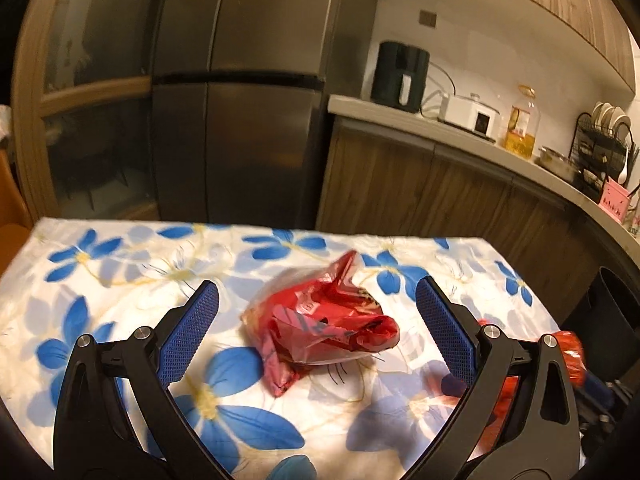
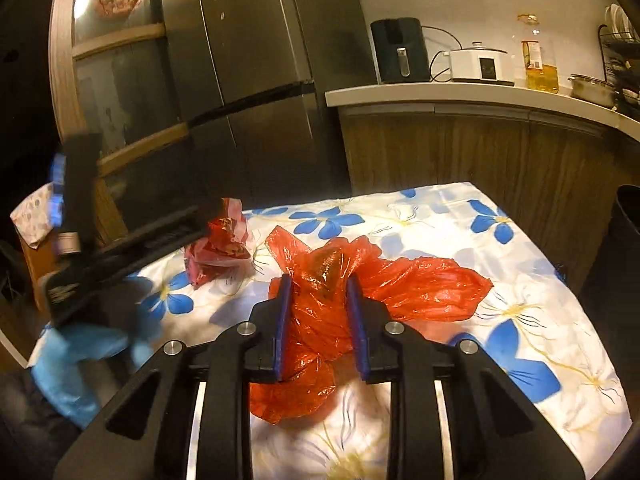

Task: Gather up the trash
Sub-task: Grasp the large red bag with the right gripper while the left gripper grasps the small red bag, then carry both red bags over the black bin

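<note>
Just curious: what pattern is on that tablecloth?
Blue flowers on white, tablecloth; the left wrist view shows it best.

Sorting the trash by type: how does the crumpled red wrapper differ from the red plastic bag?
The crumpled red wrapper is a compact printed wad; the red plastic bag is thin, translucent and spread wide. The wrapper lies free between the open left tongs; the bag is bunched between the right tongs. Both are red and lie on the floral tablecloth.
</note>
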Demonstrator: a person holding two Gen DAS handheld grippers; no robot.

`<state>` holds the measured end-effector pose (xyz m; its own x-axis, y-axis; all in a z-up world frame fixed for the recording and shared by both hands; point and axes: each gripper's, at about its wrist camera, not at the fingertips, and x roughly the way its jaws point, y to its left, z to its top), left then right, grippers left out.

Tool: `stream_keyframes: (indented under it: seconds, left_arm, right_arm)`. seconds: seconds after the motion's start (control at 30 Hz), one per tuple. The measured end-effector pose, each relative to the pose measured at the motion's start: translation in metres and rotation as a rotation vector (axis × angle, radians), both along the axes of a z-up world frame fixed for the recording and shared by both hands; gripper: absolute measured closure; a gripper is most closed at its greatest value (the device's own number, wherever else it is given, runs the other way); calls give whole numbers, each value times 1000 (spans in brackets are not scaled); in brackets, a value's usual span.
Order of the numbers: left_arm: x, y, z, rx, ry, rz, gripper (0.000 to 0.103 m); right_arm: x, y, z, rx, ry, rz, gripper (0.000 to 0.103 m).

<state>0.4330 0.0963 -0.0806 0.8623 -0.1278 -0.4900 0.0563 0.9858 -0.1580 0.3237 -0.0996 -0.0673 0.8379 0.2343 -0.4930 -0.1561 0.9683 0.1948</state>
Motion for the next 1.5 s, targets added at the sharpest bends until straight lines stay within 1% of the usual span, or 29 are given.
stream_keyframes:
  seconds: [0.03, 0.07, 0.1, 0.23, 0.3, 0.33, 0.4, 0.43, 0.47, 0.5, 0.53, 0.63, 0.83, 1.0, 1.17, 1.27, 1.37, 1.5]
  left_arm:
    - [4, 0, -3, -3, 19, -9, 11]
    - [6, -1, -6, -5, 34, -18, 16]
    - [7, -1, -8, -6, 43, -22, 22]
    - [11, -3, -16, -1, 81, -27, 36]
    - [12, -4, -20, 3, 98, -30, 49]
    - [13, -4, -22, 2, 109, -29, 51]
    - [12, -3, -23, 0, 116, -26, 64]
    - [11, -3, -23, 3, 115, -25, 68]
    - [10, -4, -23, 10, 115, -23, 74]
    - [8, -6, -23, 20, 113, -24, 83]
    - [6, -8, -23, 28, 113, -27, 88]
    - [-5, -14, -19, 51, 100, -21, 91]
    - [-39, -22, -10, 21, 88, 8, 92]
    - [-68, -38, 1, 37, 74, 37, 92]
    - [-96, -55, 13, 25, 41, 39, 92]
    - [-113, -72, 23, 18, 19, 16, 92]
    - [-127, -93, 32, 28, -5, -14, 92]
    - [-140, -123, 43, 7, -25, -69, 93]
  right_arm:
    - [-3, -2, 1, 3, -3, 0, 76]
    - [-4, -5, 2, 6, -5, -2, 76]
    - [-5, -7, 3, 8, -8, -7, 76]
    - [-12, -20, 7, 11, -25, -34, 76]
    - [-14, -26, 9, 16, -29, -47, 76]
    - [-15, -29, 10, 22, -29, -53, 76]
    - [-17, -33, 11, 23, -34, -66, 76]
    - [-18, -35, 12, 24, -35, -70, 76]
    - [-19, -37, 13, 26, -36, -75, 76]
    - [-20, -38, 14, 26, -37, -78, 76]
    - [-22, -40, 15, 27, -39, -80, 76]
    - [-29, -44, 18, 28, -46, -84, 76]
    - [-46, -52, 26, 25, -64, -82, 76]
    - [-61, -63, 32, 20, -76, -84, 76]
    - [-79, -81, 38, 21, -93, -98, 76]
    - [-88, -93, 41, 21, -101, -108, 76]
    - [-96, -109, 43, 23, -105, -125, 76]
    - [-106, -127, 47, 26, -119, -155, 76]
